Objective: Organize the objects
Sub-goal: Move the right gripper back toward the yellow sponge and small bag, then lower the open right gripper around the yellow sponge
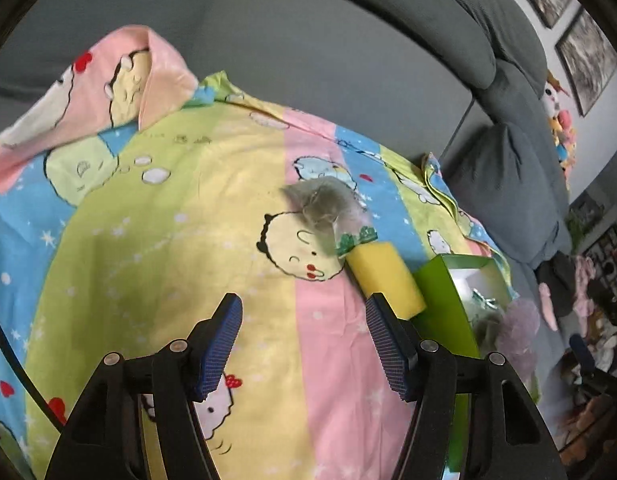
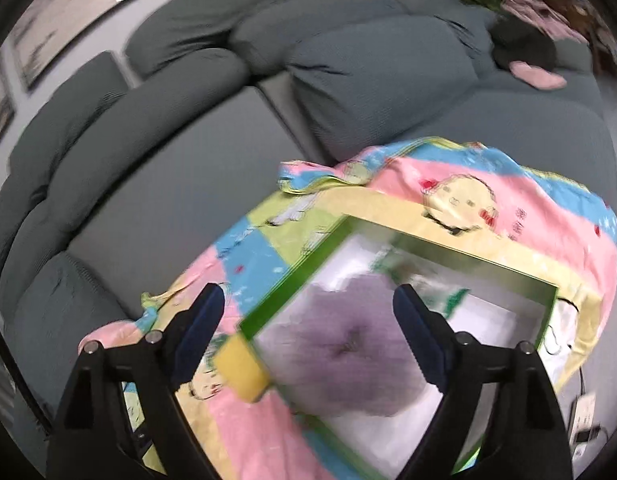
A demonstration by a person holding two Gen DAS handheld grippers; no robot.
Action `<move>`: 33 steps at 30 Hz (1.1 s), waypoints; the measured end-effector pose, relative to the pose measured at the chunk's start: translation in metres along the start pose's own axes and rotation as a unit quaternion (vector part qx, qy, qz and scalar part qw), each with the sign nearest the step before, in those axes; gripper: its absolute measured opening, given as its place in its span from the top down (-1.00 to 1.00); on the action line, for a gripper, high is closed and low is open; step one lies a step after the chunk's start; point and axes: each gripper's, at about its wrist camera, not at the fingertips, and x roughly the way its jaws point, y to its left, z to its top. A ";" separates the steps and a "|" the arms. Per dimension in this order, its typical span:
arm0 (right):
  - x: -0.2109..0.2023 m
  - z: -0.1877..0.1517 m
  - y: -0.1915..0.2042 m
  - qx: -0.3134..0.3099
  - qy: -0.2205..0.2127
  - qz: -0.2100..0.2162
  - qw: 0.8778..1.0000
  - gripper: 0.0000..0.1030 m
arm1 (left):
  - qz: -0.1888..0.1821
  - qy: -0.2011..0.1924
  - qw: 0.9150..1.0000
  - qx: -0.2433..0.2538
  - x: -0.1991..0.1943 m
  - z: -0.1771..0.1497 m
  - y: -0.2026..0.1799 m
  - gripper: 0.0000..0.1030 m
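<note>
1. Standing partly open, the left gripper (image 1: 304, 342) is held empty above the striped cartoon-print cloth (image 1: 180, 240).
2. The right gripper (image 2: 308, 320) is spread wide, empty, over the purple mesh puff (image 2: 344, 352) lying inside the green cardboard box (image 2: 276, 304).
3. The yellow rectangular sponge (image 1: 384, 276) is laid beside the box, its long axis running along the box wall.

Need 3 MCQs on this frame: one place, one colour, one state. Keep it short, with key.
1. Where is the purple mesh puff?
A. on the sofa cushion
B. inside the green box
C. in the left claw

2. What colour is the sponge lying beside the box?
A. yellow
B. red
C. black

3. How does the right claw stand?
A. shut on the puff
B. shut on the sponge
C. open, nothing gripped

Key: 1 B, the puff sits within the box walls. 2 A, the block against the box's outer side is yellow. 3 C, both fingers stand wide apart above the puff, clear of it.
</note>
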 end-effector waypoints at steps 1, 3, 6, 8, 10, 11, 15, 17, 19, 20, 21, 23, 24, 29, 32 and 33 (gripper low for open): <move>-0.002 -0.002 0.011 -0.014 -0.001 0.017 1.000 -0.69 | -0.008 0.004 1.000 -0.005 -0.001 0.001 0.005 -0.27; -0.001 -0.008 0.037 -0.052 0.006 0.059 0.997 -0.69 | -0.014 0.003 1.000 -0.022 -0.004 0.002 0.014 -0.38; 0.006 -0.023 0.072 -0.112 0.026 0.097 0.989 -0.69 | -0.003 0.001 0.999 -0.040 -0.009 0.003 0.027 -0.39; 0.016 -0.034 0.090 -0.139 0.044 0.102 0.984 -0.69 | 0.003 0.003 0.999 -0.051 -0.011 0.004 0.036 -0.39; 0.032 -0.045 0.106 -0.158 0.067 0.099 0.980 -0.69 | 0.010 0.002 0.998 -0.062 -0.014 0.005 0.043 -0.39; 0.042 -0.051 0.113 -0.169 0.078 0.095 0.978 -0.69 | 0.016 0.000 0.997 -0.069 -0.016 0.006 0.048 -0.39; 0.093 -0.078 0.137 -0.226 0.131 0.034 0.965 -0.43 | 0.037 -0.002 0.995 -0.098 -0.020 0.008 0.070 -0.39; 0.118 -0.089 0.142 -0.253 0.152 -0.003 0.955 -0.16 | 0.041 0.001 0.993 -0.108 -0.020 0.008 0.077 -0.40; 0.141 -0.097 0.145 -0.286 0.169 -0.046 0.942 -0.09 | 0.044 0.004 0.993 -0.111 -0.019 0.008 0.080 -0.40; 0.148 -0.100 0.143 -0.298 0.174 -0.063 0.936 -0.09 | 0.045 0.005 0.993 -0.111 -0.018 0.008 0.081 -0.39; 0.152 -0.103 0.142 -0.310 0.175 -0.080 0.931 -0.09 | 0.045 0.006 0.993 -0.110 -0.018 0.009 0.081 -0.40; 0.161 -0.105 0.139 -0.319 0.175 -0.093 0.927 -0.09 | 0.042 0.008 0.993 -0.108 -0.017 0.009 0.081 -0.40; 0.165 -0.107 0.136 -0.321 0.179 -0.097 0.925 -0.09 | 0.040 0.008 0.993 -0.108 -0.017 0.009 0.080 -0.39; 0.180 -0.114 0.130 -0.338 0.193 -0.120 0.913 -0.09 | 0.042 0.018 0.993 -0.105 -0.013 0.008 0.079 -0.40; 0.184 -0.118 0.130 -0.346 0.193 -0.119 0.910 -0.09 | 0.044 0.017 0.993 -0.108 -0.014 0.008 0.080 -0.40; 0.184 -0.119 0.131 -0.352 0.191 -0.118 0.909 -0.06 | 0.044 0.017 0.993 -0.109 -0.014 0.008 0.080 -0.40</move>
